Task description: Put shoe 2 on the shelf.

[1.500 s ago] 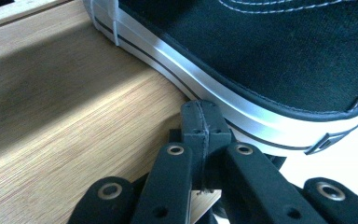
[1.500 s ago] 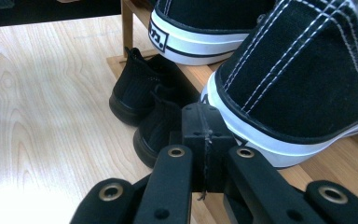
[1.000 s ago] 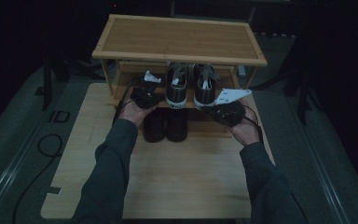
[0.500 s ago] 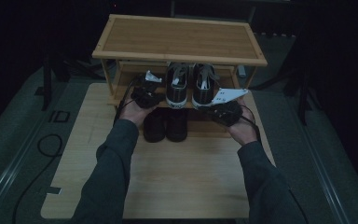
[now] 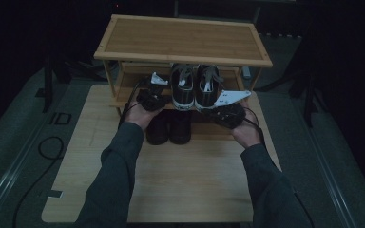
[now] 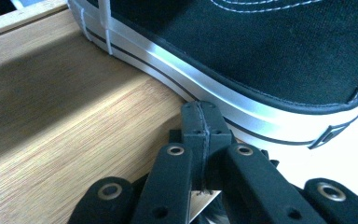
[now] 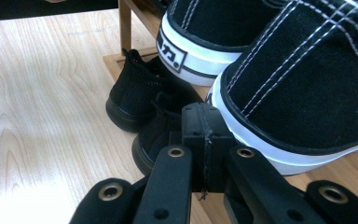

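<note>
A pair of black canvas sneakers with white soles, left one [image 5: 183, 85] and right one [image 5: 207, 85], stands on the middle shelf of a wooden shoe rack [image 5: 185, 40]. My left gripper [image 5: 163, 98] is shut and empty, its tips against the left sneaker's outer side. In the left gripper view the closed tips [image 6: 200, 116] rest at the white sole of that sneaker [image 6: 270, 46]. My right gripper [image 5: 215, 113] is shut and empty by the right sneaker's heel. In the right gripper view its tips [image 7: 205, 122] lie beside that sneaker [image 7: 307, 84].
A pair of black shoes [image 5: 168, 127] sits at the foot of the rack, also the black shoes [image 7: 137, 95] in the right gripper view. The rack stands on a light wooden board [image 5: 185, 185]. A cable [image 5: 43, 147] lies on the grey floor to the left.
</note>
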### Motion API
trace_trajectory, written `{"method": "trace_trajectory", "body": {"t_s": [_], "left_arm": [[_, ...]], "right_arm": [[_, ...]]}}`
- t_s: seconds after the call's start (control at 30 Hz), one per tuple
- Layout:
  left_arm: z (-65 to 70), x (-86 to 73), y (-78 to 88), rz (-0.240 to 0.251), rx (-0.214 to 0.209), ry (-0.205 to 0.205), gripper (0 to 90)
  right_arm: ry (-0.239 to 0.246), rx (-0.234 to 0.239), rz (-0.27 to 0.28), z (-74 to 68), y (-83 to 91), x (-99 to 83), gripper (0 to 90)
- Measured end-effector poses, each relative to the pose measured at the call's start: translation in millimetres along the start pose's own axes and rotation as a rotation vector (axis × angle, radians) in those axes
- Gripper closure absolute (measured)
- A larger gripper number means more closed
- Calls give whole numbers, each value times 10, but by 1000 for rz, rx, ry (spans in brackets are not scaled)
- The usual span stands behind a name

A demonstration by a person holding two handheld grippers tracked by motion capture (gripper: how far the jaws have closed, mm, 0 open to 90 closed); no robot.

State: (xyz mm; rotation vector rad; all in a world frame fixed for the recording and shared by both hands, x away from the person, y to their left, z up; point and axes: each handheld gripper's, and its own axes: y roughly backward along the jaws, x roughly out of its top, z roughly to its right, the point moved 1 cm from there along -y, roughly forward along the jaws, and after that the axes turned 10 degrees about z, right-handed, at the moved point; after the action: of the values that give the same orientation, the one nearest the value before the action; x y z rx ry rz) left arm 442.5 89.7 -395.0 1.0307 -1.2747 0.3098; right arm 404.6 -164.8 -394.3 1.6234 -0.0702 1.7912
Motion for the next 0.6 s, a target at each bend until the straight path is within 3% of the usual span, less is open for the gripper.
{"method": "trace_trajectory", "body": {"t_s": [0.23,0.6], "left_arm": [[-18,-8,1,3,-3,11,900],[-59,-7,58,11,0,6,879]], "right_arm": [[3,1,5,-10,10,-3,882],[20,42,-9,-72,79,-84,898]]}}
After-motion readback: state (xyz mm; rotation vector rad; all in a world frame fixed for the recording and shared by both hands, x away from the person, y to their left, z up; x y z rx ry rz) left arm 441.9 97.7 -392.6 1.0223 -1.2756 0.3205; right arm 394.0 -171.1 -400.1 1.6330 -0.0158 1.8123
